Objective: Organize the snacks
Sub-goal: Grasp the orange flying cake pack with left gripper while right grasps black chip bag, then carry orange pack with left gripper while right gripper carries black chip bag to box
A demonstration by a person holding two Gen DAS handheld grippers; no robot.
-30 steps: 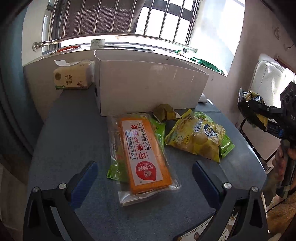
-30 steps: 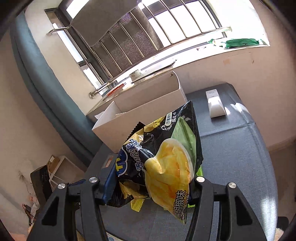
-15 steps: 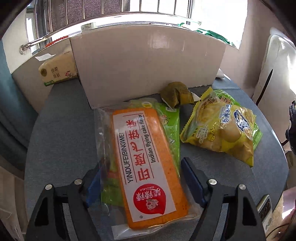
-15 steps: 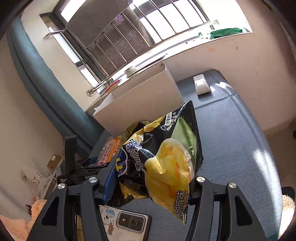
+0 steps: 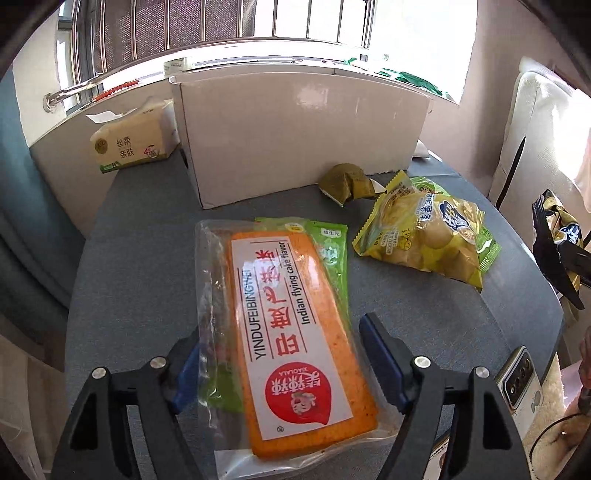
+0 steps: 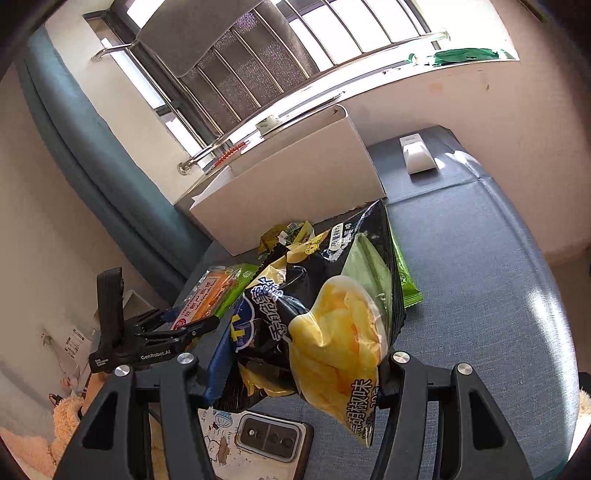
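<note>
I see a tissue pack (image 5: 129, 146) at the tabletop's (image 5: 140, 236) far left corner, against the low wall. A phone (image 6: 271, 439) lies at the near edge, camera side up. A small white device (image 6: 417, 157) sits at the far right. A white chair (image 5: 546, 140) stands beside the tabletop.

Window: we saw a barred window (image 5: 280, 22) flooding sunlight.
Curtain: blue curtain (image 6: 85, 147) hung beside it.
Table: grey-blue cloth covered the table (image 5: 140, 236).
Walls: pale.
</note>
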